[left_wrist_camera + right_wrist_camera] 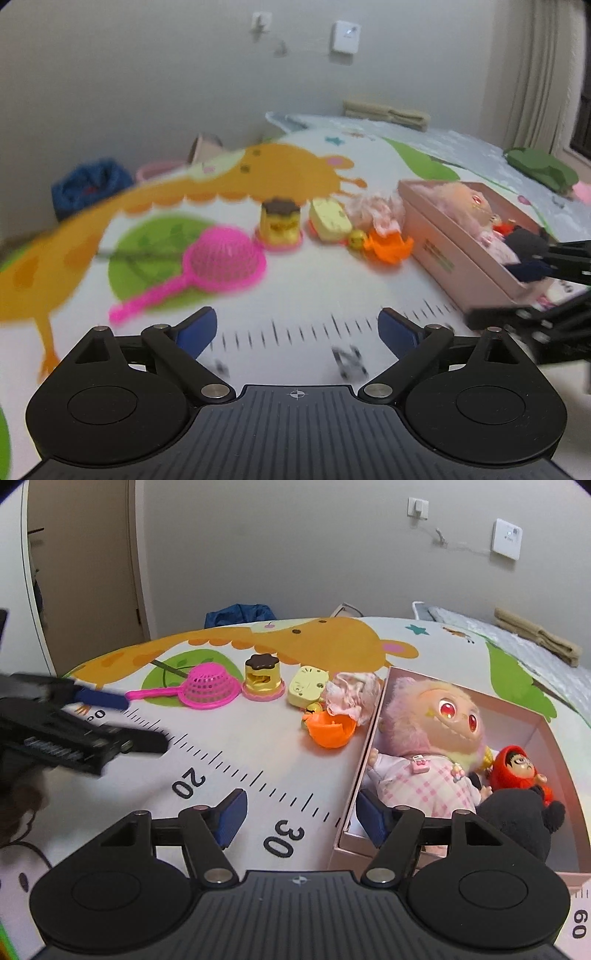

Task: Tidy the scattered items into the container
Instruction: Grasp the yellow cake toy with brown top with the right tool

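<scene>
An open pink box [364, 760] [443, 243] holds a fluffy pink doll [432, 734], a small red doll [515, 770] and a black plush [517, 827]. Left of it on the mat lie a frilly cloth [351, 696], an orange shell [330, 733], a gold bell [311, 711], a yellow toy [306, 685], a pudding toy [262, 677] and a pink sieve [210, 690] [221, 262]. My right gripper [303, 816] is open and straddles the box's near left wall, holding nothing. My left gripper [297, 330] [136, 720] is open and empty over the ruler print, short of the sieve.
The play mat [240, 746] with a giraffe and ruler print lies on the floor. A blue bag [240, 613] and a door [81, 572] are at the back. Folded towels [535, 637] rest on a quilted mat at the right. A green object [539, 168] lies beyond the box.
</scene>
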Demonstrator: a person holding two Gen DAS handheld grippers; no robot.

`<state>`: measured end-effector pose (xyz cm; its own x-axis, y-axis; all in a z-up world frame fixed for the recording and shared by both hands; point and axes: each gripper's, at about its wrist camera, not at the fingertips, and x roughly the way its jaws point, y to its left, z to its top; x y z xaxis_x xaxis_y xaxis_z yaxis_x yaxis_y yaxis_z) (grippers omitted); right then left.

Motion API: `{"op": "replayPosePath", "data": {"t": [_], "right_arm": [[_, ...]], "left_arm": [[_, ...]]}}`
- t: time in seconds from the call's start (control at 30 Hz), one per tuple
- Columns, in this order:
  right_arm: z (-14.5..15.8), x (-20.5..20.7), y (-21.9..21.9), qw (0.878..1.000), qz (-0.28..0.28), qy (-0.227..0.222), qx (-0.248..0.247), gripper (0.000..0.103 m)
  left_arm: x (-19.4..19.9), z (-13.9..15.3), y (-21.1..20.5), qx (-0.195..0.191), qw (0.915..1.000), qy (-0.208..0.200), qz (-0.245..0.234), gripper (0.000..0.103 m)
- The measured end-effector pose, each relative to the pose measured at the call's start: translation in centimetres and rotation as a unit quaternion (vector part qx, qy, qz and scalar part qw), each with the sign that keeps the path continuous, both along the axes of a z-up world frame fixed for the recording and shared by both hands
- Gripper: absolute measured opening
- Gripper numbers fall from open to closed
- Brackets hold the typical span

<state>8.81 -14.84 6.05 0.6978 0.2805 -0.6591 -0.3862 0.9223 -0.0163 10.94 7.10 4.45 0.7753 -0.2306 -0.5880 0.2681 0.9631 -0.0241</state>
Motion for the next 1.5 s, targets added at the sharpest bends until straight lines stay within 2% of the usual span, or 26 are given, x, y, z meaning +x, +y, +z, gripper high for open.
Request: {"op": "replayPosePath", "data": {"t": [0.13, 0.23, 0.3, 0.47, 0.53, 0.63, 0.7, 0.77, 0.8, 0.87, 0.97, 1.17, 1.23, 1.3, 1.37, 1.5], "right_arm": [[1.6, -0.8, -0.2, 0.999, -0.006, -0.033, -0.001, 0.066], [2.9, -1.6, -0.1, 0.997, -0.014, -0.079, -0.005, 0.066], [3.4, -2.0, -0.1, 0.994, -0.021, -0.105, -0.007, 0.066], [3.4, -1.9, -0.9, 0.992, -0.032, -0.119, 0.002, 0.067], [3.0, -1.5, -1.3, 0.993, -0.038, -0.113, 0.007, 0.067], [2.5, -1.1, -1.7, 0.993, -0.047, -0.105, 0.015, 0.067], [2.2, -1.0, -1.9, 0.993, -0.05, -0.101, 0.02, 0.067], [2.1, -0.9, -1.8, 0.993, -0.053, -0.099, 0.025, 0.067], [2.1, -0.9, -1.8, 0.993, -0.053, -0.098, 0.027, 0.067], [2.2, -0.9, -1.6, 0.993, -0.052, -0.099, 0.03, 0.067], [2.3, -0.7, -1.3, 0.993, -0.054, -0.094, 0.035, 0.067], [2.6, 0.2, 0.9, 0.995, -0.04, -0.093, 0.017, 0.067], [2.6, 0.8, 2.2, 0.995, -0.028, -0.091, 0.007, 0.067], [2.5, 1.4, 3.6, 0.996, -0.012, -0.085, 0.004, 0.067], [2.3, 2.3, 5.2, 0.997, 0.007, -0.073, 0.008, 0.067], [1.0, 4.4, 8.5, 0.998, 0.04, -0.046, 0.024, 0.067]], "left_arm": [[3.5, 0.4, -2.6, 0.03, 0.9988, -0.035, -0.015, 0.097], [6.9, 0.0, -4.9, 0.027, 0.9987, -0.034, -0.028, 0.097], [9.3, -0.5, -6.2, 0.037, 0.9987, -0.031, -0.017, 0.097], [13.2, -2.2, -8.0, 0.067, 0.9977, -0.015, 0.007, 0.097], [13.6, -2.6, -8.0, 0.062, 0.998, -0.007, 0.001, 0.097], [13.3, -2.8, -7.7, 0.06, 0.9981, -0.013, -0.006, 0.084], [12.7, -2.4, -7.5, 0.071, 0.9971, -0.026, -0.002, 0.06], [12.0, -2.0, -6.9, 0.081, 0.9962, -0.031, 0.001, 0.044], [11.6, -1.8, -6.6, 0.079, 0.9965, -0.026, -0.002, 0.044], [10.5, -1.6, -5.8, 0.072, 0.9972, -0.019, -0.012, 0.044], [8.5, -1.4, -4.9, 0.081, 0.9962, -0.023, -0.022, 0.044], [3.8, -1.2, -2.3, 0.049, 0.9984, -0.002, -0.029, 0.046], [2.0, -1.1, -1.0, 0.039, 0.999, -0.001, -0.019, 0.053], [0.5, -1.0, 0.4, 0.025, 0.9996, 0.005, -0.007, 0.071], [-1.1, -0.9, 1.9, 0.015, 0.9998, 0.013, 0.003, 0.083], [-3.7, -0.7, 4.5, 0.019, 0.9996, 0.007, 0.019, 0.094]]}}
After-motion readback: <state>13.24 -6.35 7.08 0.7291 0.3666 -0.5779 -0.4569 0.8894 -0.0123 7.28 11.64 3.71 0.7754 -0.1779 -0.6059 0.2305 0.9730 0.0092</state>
